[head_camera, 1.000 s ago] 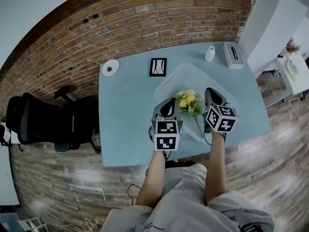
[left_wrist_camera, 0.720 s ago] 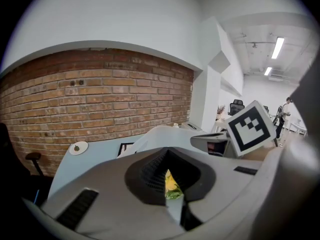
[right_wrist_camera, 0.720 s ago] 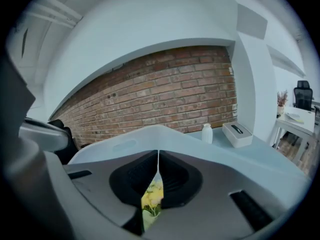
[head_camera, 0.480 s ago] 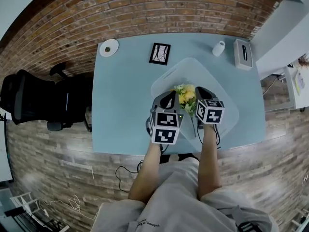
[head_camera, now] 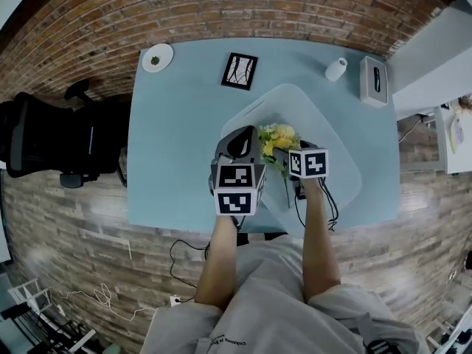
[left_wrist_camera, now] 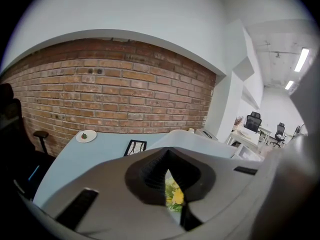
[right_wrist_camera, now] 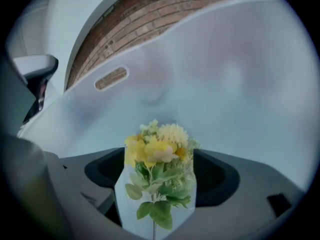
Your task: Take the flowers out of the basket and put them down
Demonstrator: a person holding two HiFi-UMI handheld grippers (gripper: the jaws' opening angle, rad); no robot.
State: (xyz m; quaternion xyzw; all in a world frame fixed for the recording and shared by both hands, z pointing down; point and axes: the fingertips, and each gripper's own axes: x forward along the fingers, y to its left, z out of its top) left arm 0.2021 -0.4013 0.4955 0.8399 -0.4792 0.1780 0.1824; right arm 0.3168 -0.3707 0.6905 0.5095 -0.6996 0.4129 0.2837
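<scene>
**Right jaws opening around the bouquet, basket not yet emptied**

The right gripper (right_wrist_camera: 160, 164) has its jaws opening. The flowers (right_wrist_camera: 156, 146), a small bunch of yellow and cream blooms over green leaves, stand between them with the stem running down out of sight. The pads do not look pressed against the foliage, so nothing is held on that side. The left gripper (left_wrist_camera: 168, 155) sits just beside the bouquet with its jaws closed to a thin slit. Nothing is caught in it, and a sliver of yellow bloom shows through from beyond.

To do this step well, I would close low on the stem rather than on the leaves or heads, which would crush or slip. I would then lift straight up until the blooms are clear of the rim before carrying them sideways.

In the head view the bouquet lies inside the outline of the pale, translucent basket (right_wrist_camera: 215, 69), whose wall, with an oval handle slot (right_wrist_camera: 111, 78), rises right behind it. I see nothing else in the basket, and I cannot tell whether the stem rests on its floor.

Bare blue table (head_camera: 173, 146) to the left offers room to set the flowers down. Farther back stand a framed picture (head_camera: 240, 71), a small white plate (head_camera: 157, 57) holding something green, a white cup (head_camera: 335, 69) and a tissue box (head_camera: 375, 81), with a brick wall (head_camera: 221, 6) behind them.
</scene>
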